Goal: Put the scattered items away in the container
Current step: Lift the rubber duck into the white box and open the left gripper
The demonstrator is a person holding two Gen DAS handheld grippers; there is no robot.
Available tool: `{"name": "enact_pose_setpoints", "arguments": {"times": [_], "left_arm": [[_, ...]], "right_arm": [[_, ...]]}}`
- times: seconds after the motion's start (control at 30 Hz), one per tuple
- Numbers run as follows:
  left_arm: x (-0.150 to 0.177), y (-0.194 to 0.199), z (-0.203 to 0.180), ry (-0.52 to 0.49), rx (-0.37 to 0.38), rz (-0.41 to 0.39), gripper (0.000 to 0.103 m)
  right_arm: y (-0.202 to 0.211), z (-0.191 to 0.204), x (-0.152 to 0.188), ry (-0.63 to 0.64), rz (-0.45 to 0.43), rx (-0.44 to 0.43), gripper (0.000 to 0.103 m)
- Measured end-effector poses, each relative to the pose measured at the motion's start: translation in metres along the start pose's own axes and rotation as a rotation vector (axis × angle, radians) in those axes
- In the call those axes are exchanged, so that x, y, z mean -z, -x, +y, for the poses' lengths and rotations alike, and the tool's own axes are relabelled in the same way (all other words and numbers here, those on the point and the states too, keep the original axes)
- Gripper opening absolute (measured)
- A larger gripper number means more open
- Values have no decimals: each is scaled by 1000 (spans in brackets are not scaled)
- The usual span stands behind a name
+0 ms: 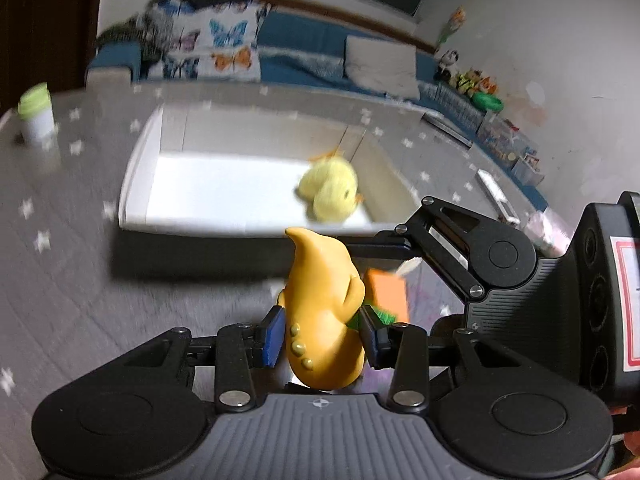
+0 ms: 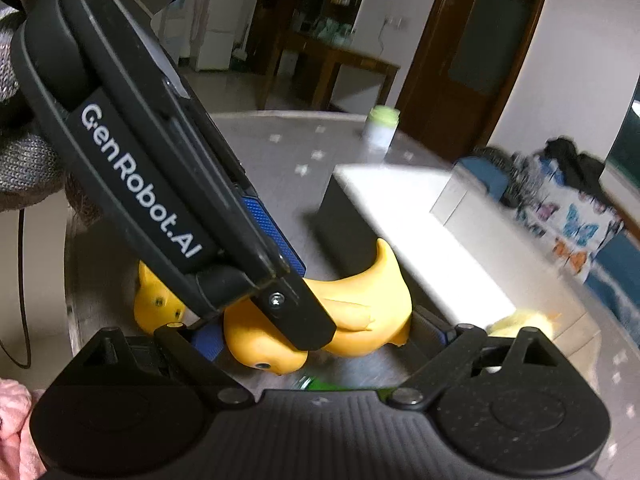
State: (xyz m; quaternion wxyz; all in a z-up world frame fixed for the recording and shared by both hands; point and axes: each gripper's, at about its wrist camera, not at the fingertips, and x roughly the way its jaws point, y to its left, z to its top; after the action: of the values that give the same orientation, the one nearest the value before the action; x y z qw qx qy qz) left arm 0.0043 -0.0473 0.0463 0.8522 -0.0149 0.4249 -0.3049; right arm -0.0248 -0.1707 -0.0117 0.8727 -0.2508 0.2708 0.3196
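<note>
My left gripper (image 1: 322,334) is shut on a yellow rubber duck-like toy (image 1: 320,312), held near the white box (image 1: 136,184). In the right wrist view the same toy (image 2: 344,312) lies under the left gripper's finger (image 2: 296,320). A fluffy yellow plush chick (image 1: 330,190) lies inside the box, also showing in the right wrist view (image 2: 524,320). My right gripper (image 2: 320,340) is open, its blue pads either side of the toy. An orange and green item (image 1: 388,296) lies behind the toy near the right gripper's finger (image 1: 380,246).
A white cup with a green lid (image 1: 36,118) stands on the grey star-patterned table (image 1: 60,240) at the far left, also in the right wrist view (image 2: 382,126). A sofa with cushions (image 1: 224,48) lies beyond the table.
</note>
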Motion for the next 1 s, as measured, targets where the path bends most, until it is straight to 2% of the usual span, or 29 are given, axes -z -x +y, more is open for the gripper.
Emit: {"name": "enact_pose_setpoints", "arguments": {"times": [0.2,0.4,0.67,1.0], "left_arm": [[-36,3,-7,-37,2,-61,43],[-79,-18,2,-27,36,-63,43],[-121,-68,28,15,94,4,43],[-132,-125,67,125,142,114,43]], "right_arm": [[11,-27,-24,30,-48,61,94],[0,-66,-42,40,-39,94,94],[-31,-121,-49,2,20,73,94],[-93,-165,-26,-80,151,-36,94]]}}
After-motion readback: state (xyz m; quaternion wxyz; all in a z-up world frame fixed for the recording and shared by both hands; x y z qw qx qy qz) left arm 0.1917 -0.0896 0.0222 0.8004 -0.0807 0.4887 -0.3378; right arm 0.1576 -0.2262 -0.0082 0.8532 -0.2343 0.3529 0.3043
